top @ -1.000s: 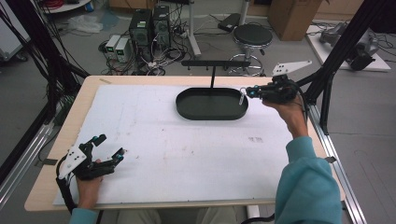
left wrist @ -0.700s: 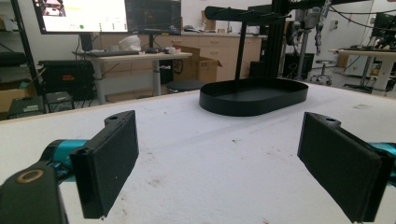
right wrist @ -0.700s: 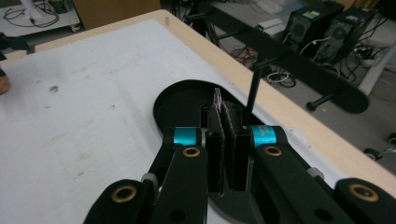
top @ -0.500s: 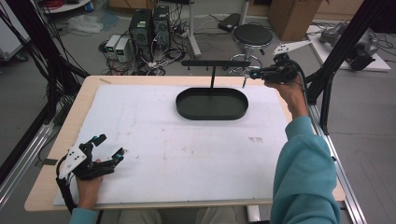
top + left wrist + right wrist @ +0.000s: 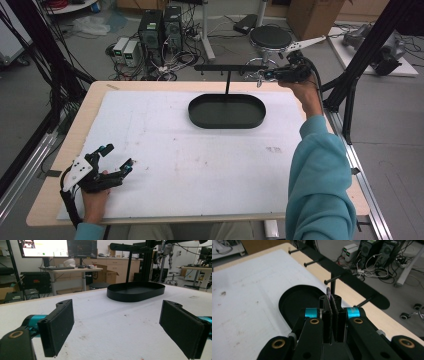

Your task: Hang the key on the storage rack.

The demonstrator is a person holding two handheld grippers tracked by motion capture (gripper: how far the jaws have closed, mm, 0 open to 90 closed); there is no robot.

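A small ring-like item (image 5: pixel 328 292), hard to identify, sits pinched in the right gripper (image 5: pixel 263 76)'s clenched fingers, beside the stand's pegs (image 5: pixel 332 278). Misjudging a peg could knock it free into the tray (image 5: pixel 227 111). The left gripper (image 5: pixel 116 160) rests released on the surface (image 5: pixel 200 165).

Left claw (image 5: pixel 116 159) sits low at the near left corner of the bench, hand (image 5: pixel 95 192) wrapped around its body, jaws spread wide with nothing between the pads (image 5: pixel 60 327). Right arm in the teal sleeve (image 5: pixel 320 180) is stretched way out to the far right, wrist raised, and the right claw (image 5: pixel 261 76) points left with its jaws pressed together on something small and thin, too tiny to make out.
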